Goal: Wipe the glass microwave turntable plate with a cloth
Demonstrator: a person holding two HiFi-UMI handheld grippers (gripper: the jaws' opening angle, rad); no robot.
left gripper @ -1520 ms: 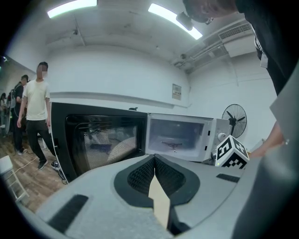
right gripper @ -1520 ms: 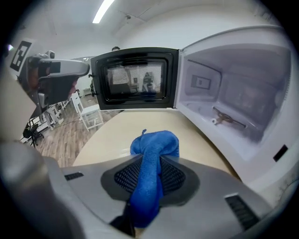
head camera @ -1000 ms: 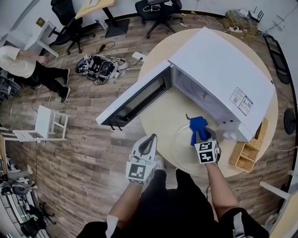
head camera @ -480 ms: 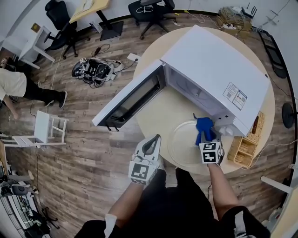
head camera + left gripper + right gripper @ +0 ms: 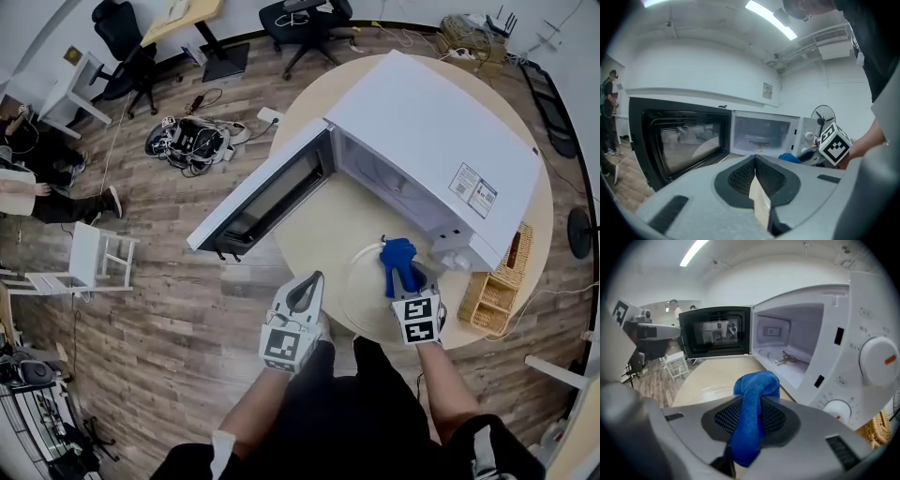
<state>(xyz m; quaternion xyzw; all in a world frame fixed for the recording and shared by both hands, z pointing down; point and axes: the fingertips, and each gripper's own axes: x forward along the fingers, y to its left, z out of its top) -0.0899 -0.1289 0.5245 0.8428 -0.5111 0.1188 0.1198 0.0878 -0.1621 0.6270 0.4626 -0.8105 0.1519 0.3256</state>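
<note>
The round glass turntable plate (image 5: 361, 300) lies flat on the round wooden table (image 5: 319, 234), in front of the open microwave (image 5: 441, 150). My right gripper (image 5: 401, 277) is over the plate's right half, shut on a bunched blue cloth (image 5: 397, 257) that sticks out past its jaws toward the oven. In the right gripper view the cloth (image 5: 754, 404) fills the jaws, with the plate's rim (image 5: 710, 392) faint on the table beyond. My left gripper (image 5: 312, 281) is shut with nothing in it, just off the table's near edge, left of the plate.
The microwave door (image 5: 267, 202) swings out to the left over the table edge. A wicker basket (image 5: 497, 314) stands at the table's right. On the wood floor are a white stool (image 5: 89, 258), cables, office chairs and a person (image 5: 28, 197) at far left.
My right gripper has carried the cloth a little left and nearer across the plate. The left gripper has stayed put. The person at far left has shifted.
</note>
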